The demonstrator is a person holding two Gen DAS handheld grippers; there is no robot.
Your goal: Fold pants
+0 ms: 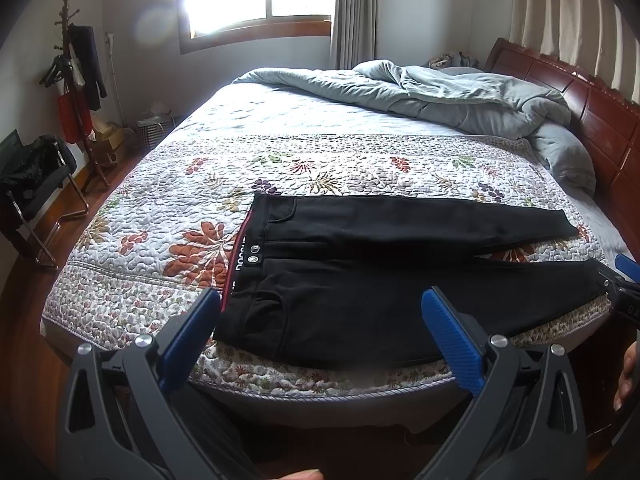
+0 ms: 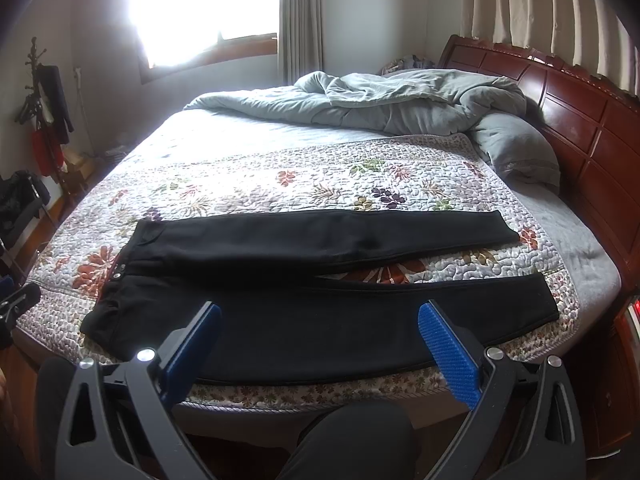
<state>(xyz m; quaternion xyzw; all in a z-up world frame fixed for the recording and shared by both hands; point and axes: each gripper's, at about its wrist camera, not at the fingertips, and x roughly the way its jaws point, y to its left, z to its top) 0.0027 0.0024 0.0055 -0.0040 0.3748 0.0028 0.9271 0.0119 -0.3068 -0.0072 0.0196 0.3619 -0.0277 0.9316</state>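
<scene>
On the floral quilt (image 1: 160,216), near the bed's front edge, black pants (image 2: 304,304) lie flat, waistband at 9 o'clock, cuffs at 3 o'clock, legs splayed. Left gripper (image 1: 320,320) and right gripper (image 2: 320,328) hover with jaws apart, holding nothing. Best start, probably: pinch the near leg's waistband and cuff together, lift evenly, lay onto the far leg.

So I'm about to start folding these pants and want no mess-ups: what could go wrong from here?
Likely risks:
1. The pants lie at the near edge of the bed; a tug toward you might slide them off.
2. The two legs are splayed apart, so folding one over the other may leave the cuffs uneven.
3. Both the left gripper and right gripper are open; a shallow pinch could catch one layer only.
</scene>
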